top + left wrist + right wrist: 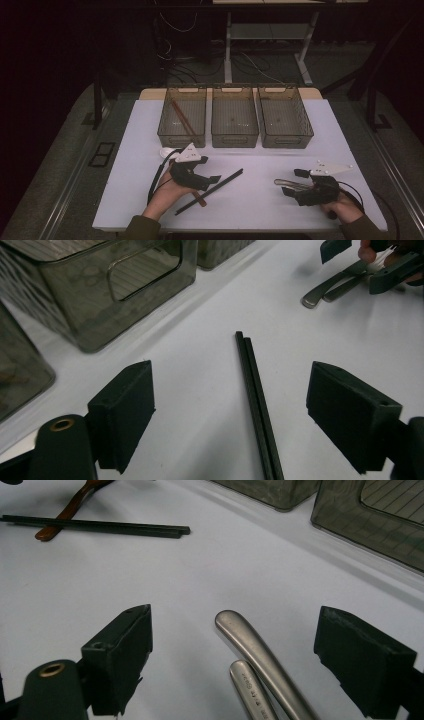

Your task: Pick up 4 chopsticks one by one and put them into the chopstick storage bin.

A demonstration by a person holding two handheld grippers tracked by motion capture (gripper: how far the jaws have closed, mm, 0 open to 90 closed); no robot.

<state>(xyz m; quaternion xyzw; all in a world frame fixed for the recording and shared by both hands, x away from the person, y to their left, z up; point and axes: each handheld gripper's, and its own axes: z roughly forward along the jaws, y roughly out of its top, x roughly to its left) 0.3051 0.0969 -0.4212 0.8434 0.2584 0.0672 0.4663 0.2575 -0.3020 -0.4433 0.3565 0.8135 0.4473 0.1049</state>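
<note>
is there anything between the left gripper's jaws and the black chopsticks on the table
Nothing visible does. The black chopsticks lie flat on the white table between the open jaws of the left gripper, with only bare tabletop on either side of them.

Both grippers low, level: L gripper (212, 181) jaws apart (wide), R gripper (290, 182) likewise.

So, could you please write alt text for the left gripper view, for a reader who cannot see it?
A pair of black chopsticks lies on a white table between the two open black jaws of the left tool, touching neither. Smoky plastic bins stand at upper left, and metal cutlery handles lie at upper right.
</note>
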